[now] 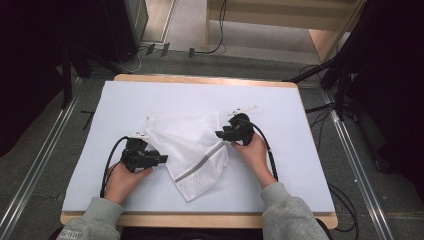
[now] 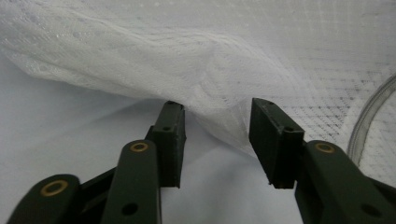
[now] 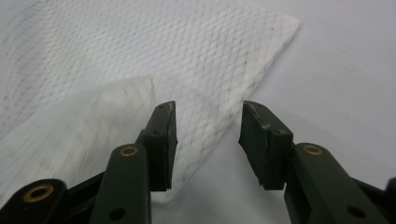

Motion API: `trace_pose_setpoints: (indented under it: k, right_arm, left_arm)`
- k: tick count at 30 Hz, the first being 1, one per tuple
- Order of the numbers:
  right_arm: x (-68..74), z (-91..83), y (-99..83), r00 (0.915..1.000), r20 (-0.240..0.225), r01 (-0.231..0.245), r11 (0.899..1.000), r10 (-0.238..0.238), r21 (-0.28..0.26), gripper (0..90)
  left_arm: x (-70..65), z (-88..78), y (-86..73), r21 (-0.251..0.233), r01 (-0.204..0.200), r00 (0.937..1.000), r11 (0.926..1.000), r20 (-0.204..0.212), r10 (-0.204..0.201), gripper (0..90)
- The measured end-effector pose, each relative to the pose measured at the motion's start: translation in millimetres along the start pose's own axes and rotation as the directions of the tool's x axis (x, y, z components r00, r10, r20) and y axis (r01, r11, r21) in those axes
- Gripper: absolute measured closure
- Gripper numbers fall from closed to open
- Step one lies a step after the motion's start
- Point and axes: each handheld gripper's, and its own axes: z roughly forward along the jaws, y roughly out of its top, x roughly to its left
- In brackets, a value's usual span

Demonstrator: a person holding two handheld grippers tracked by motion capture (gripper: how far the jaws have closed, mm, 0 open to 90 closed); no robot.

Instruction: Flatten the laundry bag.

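Observation:
A white mesh bag (image 1: 187,142) with a grey strip along one side lies crumpled in the middle of the white mat (image 1: 280,165). My left gripper (image 1: 163,159) is at the bag's left edge, pointing right. In the left gripper view the left gripper (image 2: 217,109) is open, and a raised fold of the mesh (image 2: 187,60) reaches into the gap without being pressed. My right gripper (image 1: 220,134) is at the bag's right edge, pointing left. In the right gripper view the right gripper (image 3: 208,109) is open over a flat corner of the mesh (image 3: 187,51).
The mat covers a wooden table (image 1: 200,80). Cables (image 1: 107,167) trail from both grippers toward the table's front. Dark stands and floor cables (image 1: 340,75) surround the table. Bare mat lies to the left, right and back of the bag.

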Motion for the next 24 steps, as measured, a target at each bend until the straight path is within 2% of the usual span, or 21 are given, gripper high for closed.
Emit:
trace_pose_setpoints:
  k: [4, 6, 8, 10, 12, 13, 14, 18, 21, 24]
  right_arm:
    - [4.0, 12.2, 1.9, 1.0000, 0.000, 0.008, 1.000, -0.008, 0.020, 57.3]
    - [7.8, 14.9, 2.0, 0.9990, 0.021, 0.040, 0.999, -0.040, 0.013, 60.4]
    - [11.2, 16.2, 2.2, 0.9984, 0.029, 0.047, 0.999, -0.047, 0.013, 66.2]
    - [15.2, 16.3, 2.4, 0.9943, 0.069, 0.079, 0.996, -0.081, 0.028, 77.8]
    - [18.1, 17.0, 2.7, 0.9912, 0.087, 0.097, 0.995, -0.100, 0.033, 84.2]
    - [18.5, 16.9, 3.3, 0.9920, 0.085, 0.091, 0.995, -0.094, 0.039, 87.3]
    - [17.3, 16.2, 4.0, 0.9954, 0.071, 0.060, 0.997, -0.064, 0.048, 89.2]
    - [12.2, 14.3, 5.4, 0.9987, 0.043, 0.025, 0.998, -0.027, 0.055, 89.7]
    - [8.2, 9.6, 7.0, 0.9990, 0.043, 0.009, 0.999, -0.011, 0.049, 89.7]
    - [2.3, 3.1, 8.3, 0.9987, 0.051, -0.009, 0.999, 0.007, 0.038, 89.8]
  left_arm:
    - [-1.3, 4.3, 0.3, 0.006, 0.008, 0.9996, 1.0000, 0.028, -0.008, 73.2]
    - [-2.0, 6.5, 0.9, 0.010, 0.003, 0.9993, 0.9999, 0.037, -0.003, 78.7]
    - [-1.8, 7.7, 1.3, 0.017, -0.008, 0.9986, 0.9998, 0.053, 0.007, 82.1]
    - [-0.7, 7.7, 1.1, 0.029, -0.018, 0.9977, 0.9994, 0.066, 0.017, 86.5]
    - [0.2, 7.3, 1.1, 0.038, -0.013, 0.9969, 0.9992, 0.079, 0.010, 89.1]
    - [0.5, 7.0, 1.1, 0.041, -0.012, 0.9967, 0.9991, 0.081, 0.008, 89.4]
    - [0.5, 6.9, 1.2, 0.042, -0.009, 0.9966, 0.9991, 0.082, 0.005, 90.0]
    - [1.3, 5.7, 2.1, 0.049, -0.016, 0.9962, 0.9987, 0.087, 0.012, 90.0]
    - [3.3, 2.9, 2.8, 0.044, -0.019, 0.9968, 0.9989, 0.078, 0.015, 90.0]
    - [8.2, -2.9, 4.0, 0.024, -0.003, 0.9976, 0.9997, 0.069, 0.001, 90.0]
